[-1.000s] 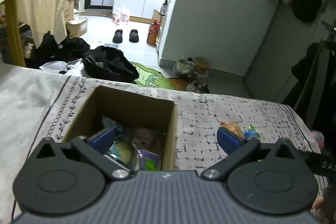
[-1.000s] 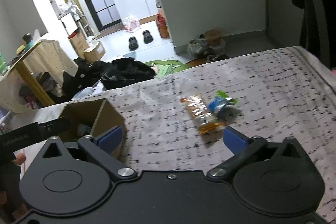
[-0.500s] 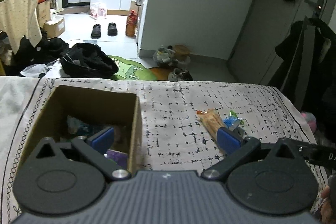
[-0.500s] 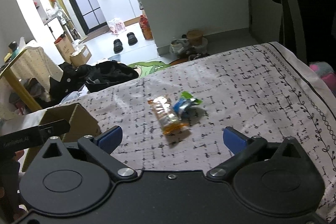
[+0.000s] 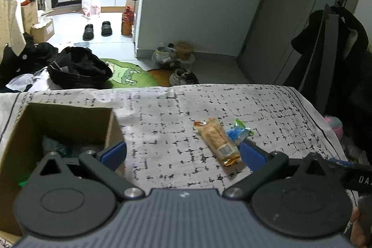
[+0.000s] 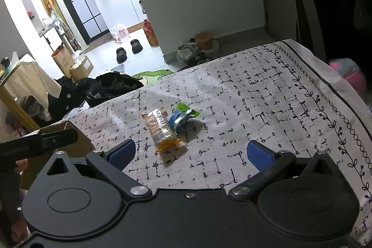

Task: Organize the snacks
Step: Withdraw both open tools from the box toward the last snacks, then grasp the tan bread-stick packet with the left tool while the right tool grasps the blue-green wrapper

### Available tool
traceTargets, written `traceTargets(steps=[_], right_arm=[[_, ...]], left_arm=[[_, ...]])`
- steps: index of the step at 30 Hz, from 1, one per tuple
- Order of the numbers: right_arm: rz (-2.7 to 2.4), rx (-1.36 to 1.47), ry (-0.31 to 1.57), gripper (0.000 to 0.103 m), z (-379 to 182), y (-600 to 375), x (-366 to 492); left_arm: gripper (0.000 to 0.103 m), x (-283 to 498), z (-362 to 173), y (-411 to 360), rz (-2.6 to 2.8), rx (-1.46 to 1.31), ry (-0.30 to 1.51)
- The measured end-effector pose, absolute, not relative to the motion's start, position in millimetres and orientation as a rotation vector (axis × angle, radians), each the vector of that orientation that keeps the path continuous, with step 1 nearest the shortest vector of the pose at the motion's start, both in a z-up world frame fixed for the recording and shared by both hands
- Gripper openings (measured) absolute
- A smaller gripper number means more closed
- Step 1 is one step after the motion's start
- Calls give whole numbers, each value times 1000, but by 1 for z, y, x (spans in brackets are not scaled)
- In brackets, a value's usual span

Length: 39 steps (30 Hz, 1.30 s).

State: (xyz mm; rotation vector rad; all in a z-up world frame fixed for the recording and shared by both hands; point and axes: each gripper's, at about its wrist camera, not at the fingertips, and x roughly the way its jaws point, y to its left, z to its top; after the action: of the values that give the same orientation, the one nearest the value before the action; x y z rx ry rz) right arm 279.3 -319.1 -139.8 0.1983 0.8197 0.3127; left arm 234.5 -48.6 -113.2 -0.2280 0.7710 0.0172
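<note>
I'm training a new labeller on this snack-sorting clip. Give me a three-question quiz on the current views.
1. True or false: the left claw is shut on a snack.
2. How many snack packets lie loose on the tablecloth?
3. The orange packet and the blue-green packet are: A) touching B) far apart C) inside the cardboard box

Key: 1 false, both claws are open and empty; 2 two; 3 A.

The patterned cloth (image 6: 267, 94) is bare along its right edge and far edge, so a gripper can pass there freely. Near the middle lie an orange snack packet (image 6: 161, 130) and a blue-green packet (image 6: 182, 116), touching. A cardboard box (image 5: 67, 117) blocks the left edge.
</note>
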Motion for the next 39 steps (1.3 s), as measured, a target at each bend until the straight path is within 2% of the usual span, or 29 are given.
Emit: traceTargets(steps=[5,10,21,27,31,35,39], right_arm=[[323,228,836,102,-146,-324,288],[338,241,853,93,-155,-324,299],[351,296,895,84,-179,-325,330],[353,319,908,77,-189,-326,343],[359,325,909,68,-196,-327,351],[366,345,925,58,-205,-326,361],[388,355,945,47,-214,-323,369]], left_arm=[[103,251,-119,-60,23,-229,811],[103,267,-127,-71,-5,-245,838],[100,302,-151,-84,-26,-301,886],[85,318,-166,-85,-24,-330,925],[69,328,-177,-86,-4,-358,952],[62,338,-186,-93,3,-364,966],[60,346,-195,-98,14,-387,989]])
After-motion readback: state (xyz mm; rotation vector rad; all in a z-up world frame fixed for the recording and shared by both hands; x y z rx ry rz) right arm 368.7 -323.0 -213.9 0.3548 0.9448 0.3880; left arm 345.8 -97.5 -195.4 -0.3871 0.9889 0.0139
